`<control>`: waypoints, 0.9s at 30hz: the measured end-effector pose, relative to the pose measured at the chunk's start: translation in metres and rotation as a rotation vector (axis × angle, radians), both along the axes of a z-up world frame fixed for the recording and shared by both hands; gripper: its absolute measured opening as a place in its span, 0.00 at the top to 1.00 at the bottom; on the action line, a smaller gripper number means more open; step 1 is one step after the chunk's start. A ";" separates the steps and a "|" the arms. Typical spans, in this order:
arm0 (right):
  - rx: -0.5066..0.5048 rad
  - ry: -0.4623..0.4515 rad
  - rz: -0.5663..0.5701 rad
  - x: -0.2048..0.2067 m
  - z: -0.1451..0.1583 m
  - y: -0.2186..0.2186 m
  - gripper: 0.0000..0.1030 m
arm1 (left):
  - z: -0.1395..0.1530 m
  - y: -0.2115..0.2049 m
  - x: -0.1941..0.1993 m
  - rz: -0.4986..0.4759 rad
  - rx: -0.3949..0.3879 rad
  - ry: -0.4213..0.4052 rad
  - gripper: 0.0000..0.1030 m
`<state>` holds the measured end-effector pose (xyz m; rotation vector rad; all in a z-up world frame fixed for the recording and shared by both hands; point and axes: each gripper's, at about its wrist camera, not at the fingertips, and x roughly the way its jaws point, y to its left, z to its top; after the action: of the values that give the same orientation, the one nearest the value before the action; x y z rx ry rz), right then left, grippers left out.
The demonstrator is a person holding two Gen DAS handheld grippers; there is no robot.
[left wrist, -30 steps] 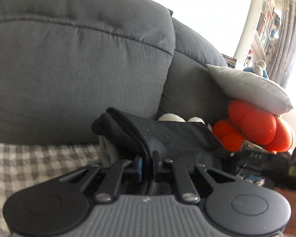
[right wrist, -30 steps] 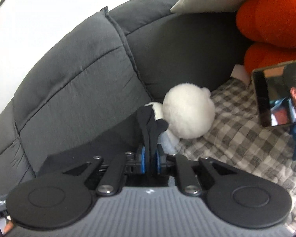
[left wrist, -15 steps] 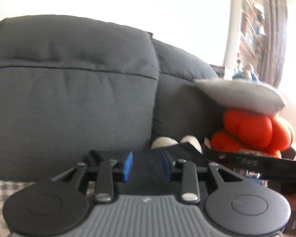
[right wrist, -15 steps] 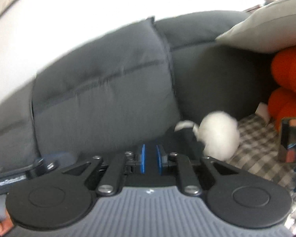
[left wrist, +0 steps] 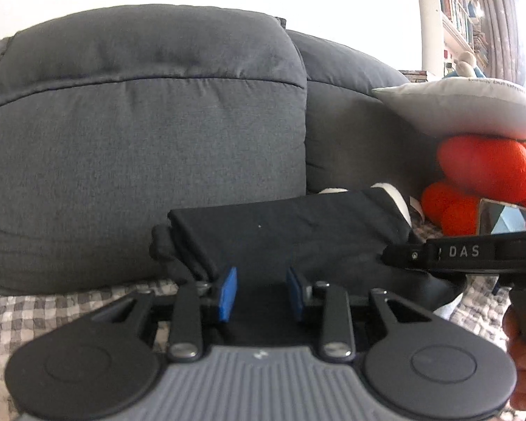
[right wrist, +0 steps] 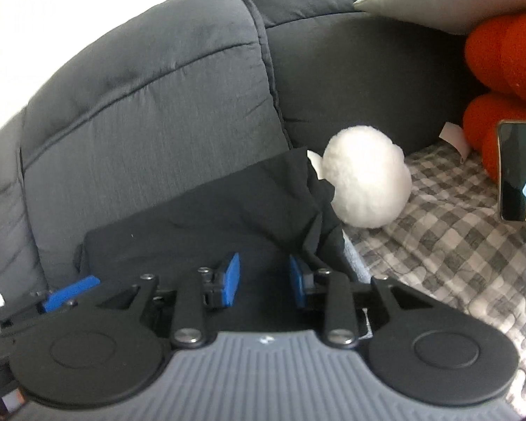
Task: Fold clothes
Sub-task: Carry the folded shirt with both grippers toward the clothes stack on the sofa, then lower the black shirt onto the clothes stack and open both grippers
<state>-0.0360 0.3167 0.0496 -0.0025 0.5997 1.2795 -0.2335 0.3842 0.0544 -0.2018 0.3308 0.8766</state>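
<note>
Black garment [right wrist: 207, 217], white plush [right wrist: 368, 182] touching, sofa [right wrist: 150, 80] behind

Overexposed white background, soft daylight, fisheye-bent edges, slight blur.

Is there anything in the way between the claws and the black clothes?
No, nothing visible is. Both the left claw and the right claw are open right over the folded black garment. The white plush ball only sits beside its far corner.
</note>
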 end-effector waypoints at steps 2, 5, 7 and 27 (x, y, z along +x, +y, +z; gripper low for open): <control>-0.004 -0.002 -0.006 -0.001 -0.001 0.000 0.69 | -0.001 -0.003 0.001 0.005 0.007 0.008 0.68; -0.014 0.003 -0.015 -0.005 0.011 -0.005 0.64 | 0.020 -0.008 0.002 0.008 -0.011 0.040 0.67; 0.005 -0.009 -0.011 -0.011 0.025 -0.013 0.56 | 0.037 -0.020 -0.006 -0.017 0.032 0.033 0.57; -0.201 -0.010 -0.020 -0.097 0.032 -0.120 0.12 | 0.065 -0.099 -0.075 0.072 -0.164 0.093 0.16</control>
<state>-0.1329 0.1965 0.0820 -0.1689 0.7165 1.1948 -0.3081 0.2857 0.1198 -0.3269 0.4847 0.9320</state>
